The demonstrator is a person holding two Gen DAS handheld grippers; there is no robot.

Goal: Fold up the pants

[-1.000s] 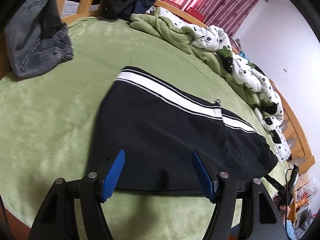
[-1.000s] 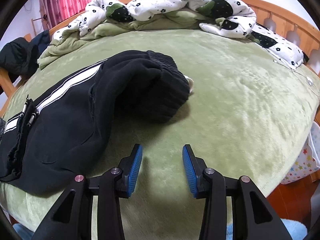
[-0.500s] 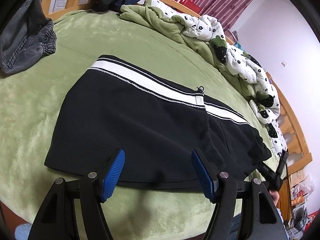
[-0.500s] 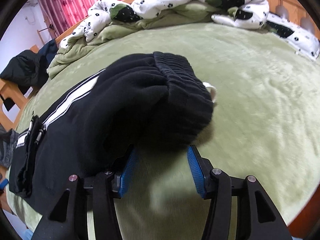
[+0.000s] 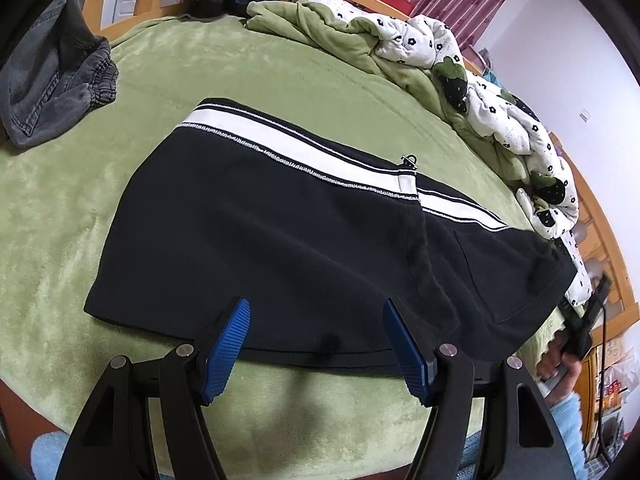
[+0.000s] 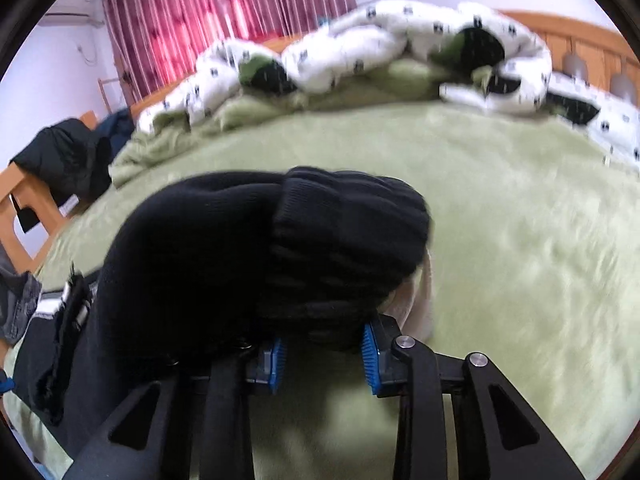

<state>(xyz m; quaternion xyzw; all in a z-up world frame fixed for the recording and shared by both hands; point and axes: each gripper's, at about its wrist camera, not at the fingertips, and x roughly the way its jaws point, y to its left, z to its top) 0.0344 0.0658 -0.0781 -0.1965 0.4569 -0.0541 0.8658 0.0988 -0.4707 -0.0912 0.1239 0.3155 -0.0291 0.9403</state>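
Black pants (image 5: 280,240) with a white side stripe (image 5: 300,148) lie folded lengthwise on the green blanket (image 5: 60,208). My left gripper (image 5: 316,312) is open, its blue pads (image 5: 228,344) hovering over the near edge of the legs with nothing pinched. In the right wrist view the ribbed waistband end of the pants (image 6: 344,240) bulges up over my right gripper (image 6: 323,344). Its jaws are closing, and the black fabric is squeezed between the pads (image 6: 276,364). That gripper (image 5: 588,320) also shows at the left wrist view's far right, in a person's hand (image 5: 560,360).
Grey jeans (image 5: 52,88) lie at the far left of the bed. A white and green flowered duvet (image 5: 420,44) is bunched along the far side. Dark clothes (image 6: 68,156) hang on the wooden bed frame (image 5: 116,4). Open blanket (image 6: 520,240) lies right of the waistband.
My right gripper has pushed forward to the waistband, and its jaws have narrowed onto the fabric. My left gripper has drifted along the near edge, still open.
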